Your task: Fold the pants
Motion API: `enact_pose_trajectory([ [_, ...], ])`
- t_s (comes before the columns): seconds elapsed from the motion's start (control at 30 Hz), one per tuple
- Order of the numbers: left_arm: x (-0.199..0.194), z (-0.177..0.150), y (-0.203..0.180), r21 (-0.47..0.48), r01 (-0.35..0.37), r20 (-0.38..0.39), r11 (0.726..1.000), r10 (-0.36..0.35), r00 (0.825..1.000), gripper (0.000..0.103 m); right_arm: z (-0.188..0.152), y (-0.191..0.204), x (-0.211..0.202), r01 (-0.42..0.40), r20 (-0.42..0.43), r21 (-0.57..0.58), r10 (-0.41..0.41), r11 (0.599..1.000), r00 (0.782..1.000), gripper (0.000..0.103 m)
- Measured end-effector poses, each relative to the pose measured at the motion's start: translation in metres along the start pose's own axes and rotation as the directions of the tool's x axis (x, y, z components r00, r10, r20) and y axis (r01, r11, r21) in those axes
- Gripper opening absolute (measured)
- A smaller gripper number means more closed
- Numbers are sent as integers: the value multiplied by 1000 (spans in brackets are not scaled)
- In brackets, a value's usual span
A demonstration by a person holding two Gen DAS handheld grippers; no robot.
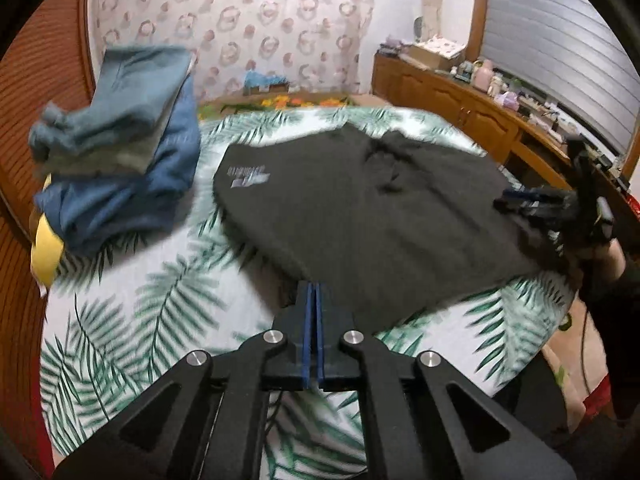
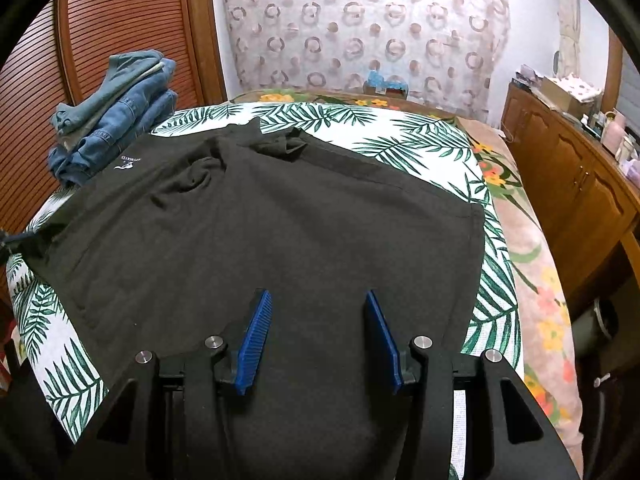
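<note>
Left wrist view: the left gripper (image 1: 313, 289) has its two blue pads (image 1: 307, 332) pressed together, pinching the near edge of the black pants (image 1: 360, 216). The pants lie spread flat across a bed (image 1: 132, 292) covered in a white sheet with green palm leaves. A small pale logo (image 1: 249, 178) shows on the cloth near its far left corner. At the right edge of this view, the right gripper (image 1: 532, 204) sits at the far side of the pants, blurred, with a hand (image 1: 608, 256) behind it.

Right wrist view: the right gripper (image 2: 316, 300) hovers above the pants (image 2: 280, 232) with its blue pads (image 2: 256, 340) spread wide apart, holding nothing. The dark cloth fills the space between and beneath them. Some wrinkles bunch up toward the far end of the pants.

Beyond the pants, at the bed's far left corner, a stack of folded blue jeans (image 2: 116, 116) rests against a slatted wooden door (image 2: 116, 24). A curtain (image 2: 360, 28) patterned with circles hangs behind the bed, and a wooden cabinet (image 2: 568, 176) with small items on top runs along the right side.
</note>
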State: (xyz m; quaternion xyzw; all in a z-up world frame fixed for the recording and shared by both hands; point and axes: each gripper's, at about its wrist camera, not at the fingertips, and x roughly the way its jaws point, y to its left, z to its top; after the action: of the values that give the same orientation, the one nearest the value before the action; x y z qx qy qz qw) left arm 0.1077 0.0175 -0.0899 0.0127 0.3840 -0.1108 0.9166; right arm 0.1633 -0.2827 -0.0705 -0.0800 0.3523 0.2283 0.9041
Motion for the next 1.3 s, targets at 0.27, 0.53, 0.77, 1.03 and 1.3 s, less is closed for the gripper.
enact_pose_trajectory([
  [0.27, -4, 43, -35, 54, 62, 35, 997, -63, 997, 3, 0, -2, 2, -15, 4, 16, 15, 1000, 1000, 51],
  [0.53, -1, 85, -94, 147, 141, 58, 979, -151, 987, 3, -1, -3, 3, -24, 9, 27, 24, 999, 1000, 51],
  [0.77, 6, 100, -119, 175, 174, 60, 969, -187, 981, 3, -1, -2, 3, -25, 12, 30, 25, 999, 1000, 51],
  [1.03, 10, 93, -117, 191, 161, 83, 968, -179, 980, 20, 0, -2, 5, -29, 9, 30, 28, 999, 1000, 51],
  [1.3, 23, 79, -78, 109, 134, 98, 985, -145, 985, 84, -1, -1, 5, -26, 13, 27, 26, 999, 1000, 51],
])
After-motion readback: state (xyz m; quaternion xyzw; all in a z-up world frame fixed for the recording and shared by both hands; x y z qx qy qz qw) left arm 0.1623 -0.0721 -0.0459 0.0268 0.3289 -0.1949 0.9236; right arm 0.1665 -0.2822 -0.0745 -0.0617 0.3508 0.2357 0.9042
